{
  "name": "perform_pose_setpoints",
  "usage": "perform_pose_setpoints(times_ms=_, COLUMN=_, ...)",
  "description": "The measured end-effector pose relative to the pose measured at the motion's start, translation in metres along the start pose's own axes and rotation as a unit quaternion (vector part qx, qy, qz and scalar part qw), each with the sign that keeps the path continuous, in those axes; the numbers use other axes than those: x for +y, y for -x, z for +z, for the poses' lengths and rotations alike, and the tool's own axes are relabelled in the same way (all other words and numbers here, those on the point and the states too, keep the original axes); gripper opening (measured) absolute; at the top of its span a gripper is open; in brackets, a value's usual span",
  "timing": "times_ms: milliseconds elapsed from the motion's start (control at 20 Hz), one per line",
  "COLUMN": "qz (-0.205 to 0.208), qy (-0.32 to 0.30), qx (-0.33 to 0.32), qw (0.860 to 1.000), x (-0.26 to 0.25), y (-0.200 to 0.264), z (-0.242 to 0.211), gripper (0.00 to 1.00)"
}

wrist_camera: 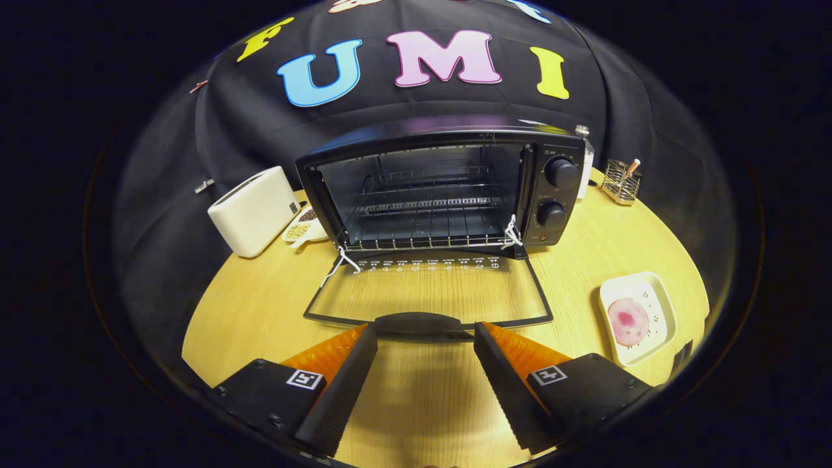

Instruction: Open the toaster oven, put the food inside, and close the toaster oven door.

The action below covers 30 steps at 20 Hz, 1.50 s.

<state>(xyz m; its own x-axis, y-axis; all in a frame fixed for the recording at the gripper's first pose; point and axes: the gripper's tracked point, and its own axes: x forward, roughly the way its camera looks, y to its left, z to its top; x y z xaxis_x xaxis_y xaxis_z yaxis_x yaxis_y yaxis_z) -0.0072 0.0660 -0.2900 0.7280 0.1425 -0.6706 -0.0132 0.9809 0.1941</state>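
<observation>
Standing open, the toaster oven [442, 188] has its glass door [429, 292] folded flat onto the tabletop [585, 234], and the door handle [419, 323] lies just ahead of the claw [426, 341]. The claw's fingers are spread apart and grip nothing; whether their tips touch the handle cannot be told from this angle. Inside the oven a wire rack [422, 207] sits bare.

The food [628, 321], a round pinkish slice, rests on a pale square plate [660, 292] to the right of the door, well apart from the claw. A white toaster [255, 209] and a small dish of beans [302, 227] stand left of the oven; a wire holder [621, 182] stands at its right rear.

Assessment: the opening step appears complete and the loading step is not yet begun. The next move calls for carrying the claw rightward to the plate, lowering it over the slice and closing on it. The slice looks thin and flat, so a low, careful approach at its edge seems necessary.
</observation>
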Motion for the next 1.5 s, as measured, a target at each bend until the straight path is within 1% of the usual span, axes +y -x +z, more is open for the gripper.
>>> perform_pose_setpoints(times_ms=100, qz=0.009, qy=-0.014, qx=0.003, qw=1.000, x=-0.014, y=0.020, z=0.009, gripper=1.00)
perform_pose_setpoints(times_ms=250, qz=0.011, qy=-0.005, qx=0.004, qw=1.000, x=-0.053, y=0.049, z=0.029, gripper=1.00)
perform_pose_setpoints(times_ms=400, qz=0.005, qy=0.002, qx=-0.003, qw=1.000, x=-0.108, y=0.074, z=0.055, gripper=0.99)
perform_pose_setpoints(times_ms=550, qz=-0.006, qy=-0.033, qx=0.014, qw=0.999, x=-0.171, y=0.089, z=0.062, gripper=0.99)
perform_pose_setpoints(times_ms=800, qz=-0.045, qy=-0.108, qx=0.055, qw=0.992, x=-0.272, y=0.083, z=0.049, gripper=0.99)
perform_pose_setpoints(times_ms=850, qz=-0.053, qy=-0.113, qx=0.058, qw=0.990, x=-0.290, y=0.079, z=0.044, gripper=0.99)
perform_pose_setpoints(times_ms=950, qz=-0.071, qy=-0.103, qx=0.072, qw=0.990, x=-0.325, y=0.063, z=0.031, gripper=0.99)
perform_pose_setpoints(times_ms=1000, qz=-0.075, qy=-0.099, qx=0.083, qw=0.989, x=-0.336, y=0.056, z=0.024, gripper=0.99)
perform_pose_setpoints(times_ms=1150, qz=-0.069, qy=-0.090, qx=0.110, qw=0.987, x=-0.359, y=0.034, z=0.002, gripper=0.99)
perform_pose_setpoints(times_ms=1250, qz=-0.068, qy=-0.072, qx=0.124, qw=0.987, x=-0.369, y=0.021, z=-0.013, gripper=1.00)
perform_pose_setpoints(times_ms=1450, qz=-0.054, qy=-0.050, qx=0.150, qw=0.986, x=-0.359, y=0.013, z=-0.036, gripper=1.00)
perform_pose_setpoints(times_ms=1500, qz=-0.057, qy=-0.036, qx=0.143, qw=0.987, x=-0.357, y=0.014, z=-0.036, gripper=0.99)
